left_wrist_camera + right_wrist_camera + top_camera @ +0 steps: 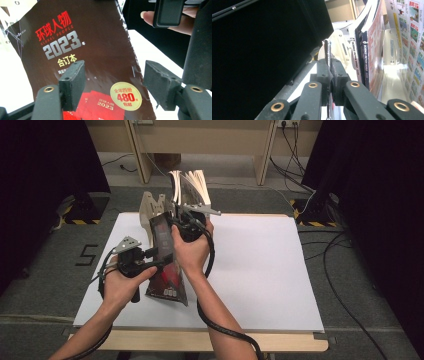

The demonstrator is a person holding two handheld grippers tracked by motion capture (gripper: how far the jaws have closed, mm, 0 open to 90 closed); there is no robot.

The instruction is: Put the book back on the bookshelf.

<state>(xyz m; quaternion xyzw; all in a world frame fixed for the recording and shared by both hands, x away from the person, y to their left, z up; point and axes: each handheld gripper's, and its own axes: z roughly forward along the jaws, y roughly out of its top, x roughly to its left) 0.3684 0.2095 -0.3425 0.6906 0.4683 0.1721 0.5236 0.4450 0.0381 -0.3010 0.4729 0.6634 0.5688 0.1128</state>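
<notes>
magazine: dark-covered magazine (166, 265), red and white title print and a gold sticker on the cover (82, 62), hangs upright above the near-left of the white table (260, 270), long axis near vertical, lower end close to the table sheet
grip: right gripper (186, 222) has its jaws pinched tight on the magazine's top edge; the thin edge shows pressed between the pads (327, 62)
left gripper (131, 260): jaws wide apart, nothing between the pads, cover just ahead of them (112, 85)
relation: magazine sits right of the left gripper, very near; right hand (192, 252) carries it alone
next move, my guess: slot it into the wooden rack (152, 210), behind and slightly left, with standing magazines (192, 187) already in it
surface: white sheet on a wood-edged table
room: grey carpet floor (360, 285), black curtains at the sides, cables (300, 155), a wooden desk (200, 140) behind
</notes>
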